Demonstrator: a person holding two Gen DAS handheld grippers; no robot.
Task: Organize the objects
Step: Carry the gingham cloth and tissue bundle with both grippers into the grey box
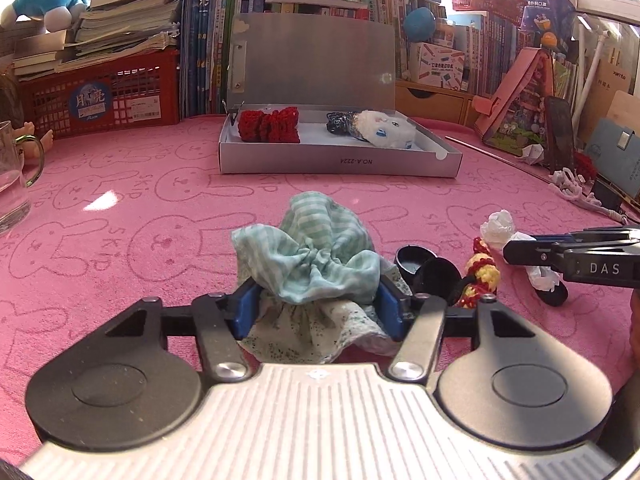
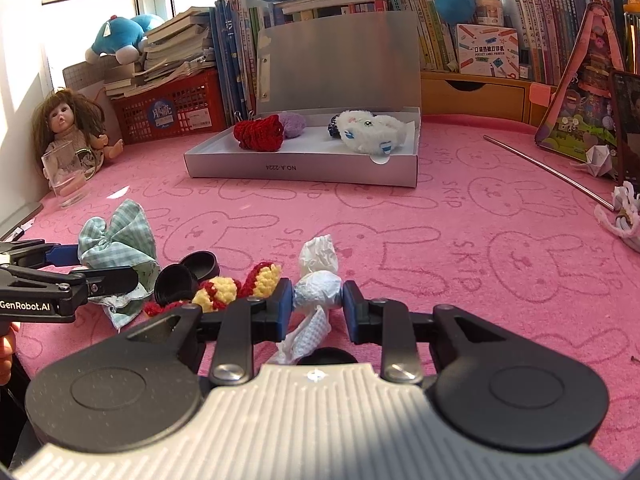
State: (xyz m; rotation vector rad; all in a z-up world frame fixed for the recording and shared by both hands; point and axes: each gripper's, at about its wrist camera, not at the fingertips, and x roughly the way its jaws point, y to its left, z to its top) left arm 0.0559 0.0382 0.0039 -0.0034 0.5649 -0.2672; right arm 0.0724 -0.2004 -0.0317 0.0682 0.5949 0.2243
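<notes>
My left gripper (image 1: 318,308) is shut on a bunched green striped cloth (image 1: 316,256), which rests on the pink mat; it also shows in the right wrist view (image 2: 118,240). My right gripper (image 2: 318,296) is shut on a crumpled white tissue (image 2: 318,284), seen in the left wrist view (image 1: 500,230). Between them lie two black lids (image 2: 188,274) and a red-and-yellow crochet piece (image 2: 240,286). The open grey box (image 2: 304,168) at the back holds a red crochet piece (image 2: 260,132), a purple one (image 2: 294,122) and a white plush (image 2: 370,132).
A glass mug (image 2: 66,176) and a doll (image 2: 66,120) stand at the left. A red basket (image 1: 100,100) with books, upright books and plush toys line the back. A metal rod (image 2: 548,172) and a white cord (image 2: 620,216) lie at the right.
</notes>
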